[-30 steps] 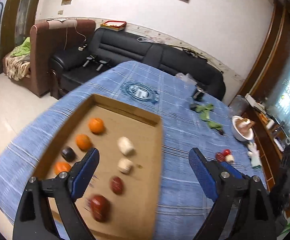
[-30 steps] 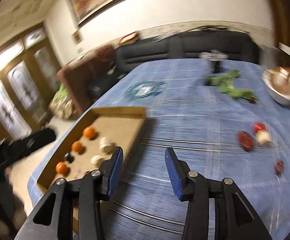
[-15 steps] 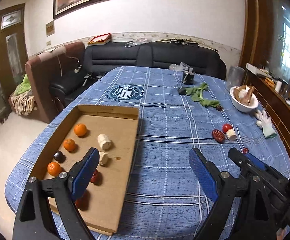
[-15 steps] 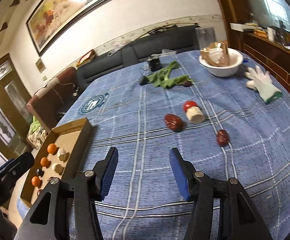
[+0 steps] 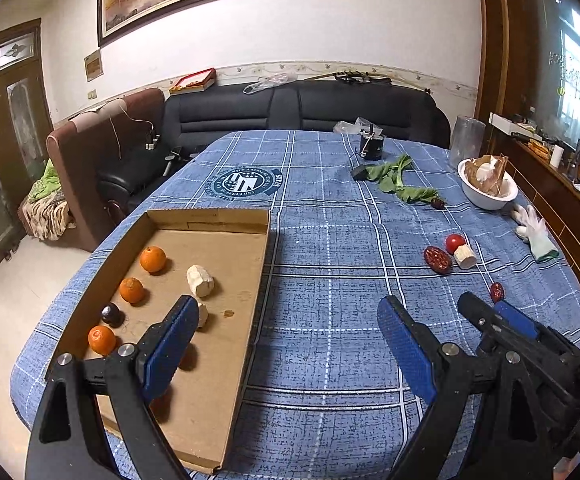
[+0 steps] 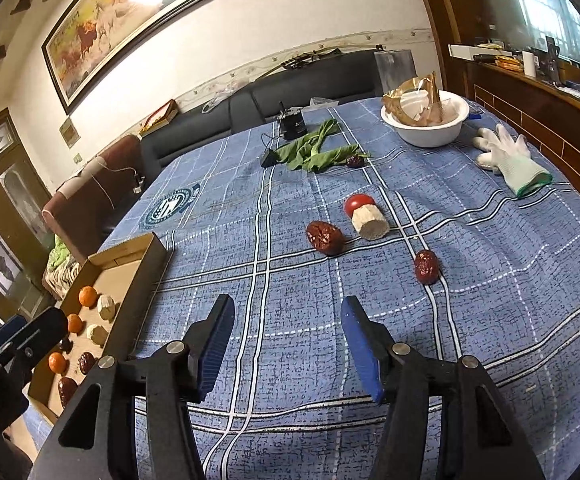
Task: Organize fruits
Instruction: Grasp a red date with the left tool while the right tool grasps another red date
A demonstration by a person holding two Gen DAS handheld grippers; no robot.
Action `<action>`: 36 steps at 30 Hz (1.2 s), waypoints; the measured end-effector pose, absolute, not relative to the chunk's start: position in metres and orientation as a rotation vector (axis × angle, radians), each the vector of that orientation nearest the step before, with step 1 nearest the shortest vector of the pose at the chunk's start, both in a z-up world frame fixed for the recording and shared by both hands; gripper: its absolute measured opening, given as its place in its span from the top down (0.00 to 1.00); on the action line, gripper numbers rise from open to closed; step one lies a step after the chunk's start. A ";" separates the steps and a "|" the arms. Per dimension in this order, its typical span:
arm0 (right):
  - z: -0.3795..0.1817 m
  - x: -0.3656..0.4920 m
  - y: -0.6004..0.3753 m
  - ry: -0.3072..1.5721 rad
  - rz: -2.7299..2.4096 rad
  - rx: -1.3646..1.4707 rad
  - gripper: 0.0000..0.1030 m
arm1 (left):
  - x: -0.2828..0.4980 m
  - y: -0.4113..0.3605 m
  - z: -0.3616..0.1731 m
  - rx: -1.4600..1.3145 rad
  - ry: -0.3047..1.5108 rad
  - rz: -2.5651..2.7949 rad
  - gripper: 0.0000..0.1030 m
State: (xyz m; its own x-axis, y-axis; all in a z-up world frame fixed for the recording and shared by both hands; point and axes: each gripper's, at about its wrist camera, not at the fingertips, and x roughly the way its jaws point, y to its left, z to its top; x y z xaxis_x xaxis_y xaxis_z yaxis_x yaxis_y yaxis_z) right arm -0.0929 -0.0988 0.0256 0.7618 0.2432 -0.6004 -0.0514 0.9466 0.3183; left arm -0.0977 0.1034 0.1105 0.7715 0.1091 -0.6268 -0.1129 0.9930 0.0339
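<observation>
Left wrist view showed the left hand-held gripper (image 5: 282, 344) spread wide and holding nothing, above the near edge of the table (image 5: 329, 216), over the cardboard tray (image 5: 210, 216) at the table's left edge. Inside the tray lay three oranges (image 5: 153, 259), a dark fruit (image 5: 111, 314) and pale chunks (image 5: 199, 280). Right wrist view showed the right hand-held gripper (image 6: 288, 340) also spread and empty; beyond it lay a red date (image 6: 426, 266), then a larger date (image 6: 324, 237) beside a pale chunk (image 6: 369, 222) touching a tomato (image 6: 358, 203)
</observation>
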 end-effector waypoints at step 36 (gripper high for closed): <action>0.025 -0.072 -0.228 0.750 -0.061 0.324 0.38 | -0.076 0.110 0.069 -0.100 0.817 -0.018 0.12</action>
State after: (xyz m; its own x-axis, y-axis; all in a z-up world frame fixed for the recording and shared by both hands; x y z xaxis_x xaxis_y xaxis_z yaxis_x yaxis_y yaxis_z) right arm -0.0720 -0.2279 0.0248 0.7320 0.0602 -0.6786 0.1697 0.9486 0.2672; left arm -0.0757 0.1102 0.0686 0.6847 -0.0542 -0.7268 -0.0228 0.9951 -0.0958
